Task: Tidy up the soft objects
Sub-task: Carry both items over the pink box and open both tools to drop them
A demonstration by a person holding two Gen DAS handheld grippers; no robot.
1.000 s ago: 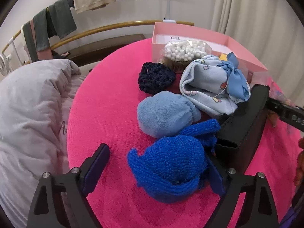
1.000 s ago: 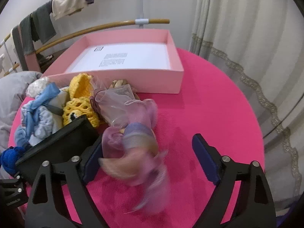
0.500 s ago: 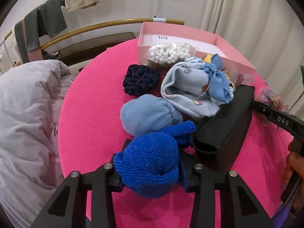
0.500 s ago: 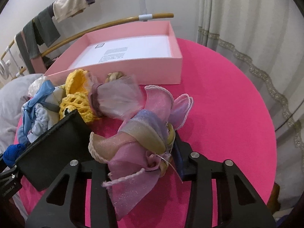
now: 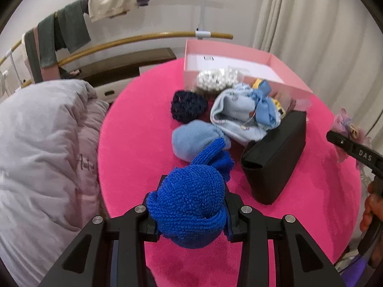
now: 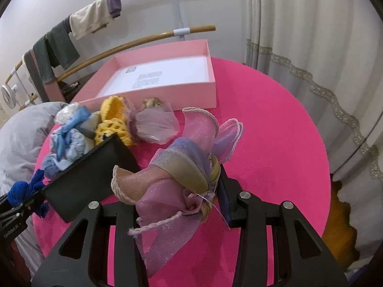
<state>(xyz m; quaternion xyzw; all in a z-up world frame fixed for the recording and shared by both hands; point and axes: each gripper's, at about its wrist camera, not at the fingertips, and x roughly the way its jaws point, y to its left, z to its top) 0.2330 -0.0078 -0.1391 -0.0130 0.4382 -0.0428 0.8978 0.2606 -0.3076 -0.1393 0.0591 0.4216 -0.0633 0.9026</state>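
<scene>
left gripper (image 5: 191,205) jaws clamp ribbed blue knit bundle (image 5: 189,203) | right gripper (image 6: 177,191) jaws clamp sheer glittery organza pouch (image 6: 177,174) | arm lettering "DAS" | fuzzy pink tabletop (image 5: 138,129)

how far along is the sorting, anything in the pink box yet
Nothing looks sorted: the shallow pink cardboard box shows only its white printed floor. In hand: the left tongs grip a bright blue knitted bundle, the right tongs a sheer lilac organza pouch, both having just closed. Left: the pale blue fleece mitten, dark navy crocheted piece, yellow crocheted piece and others, beside the black pouch.
</scene>
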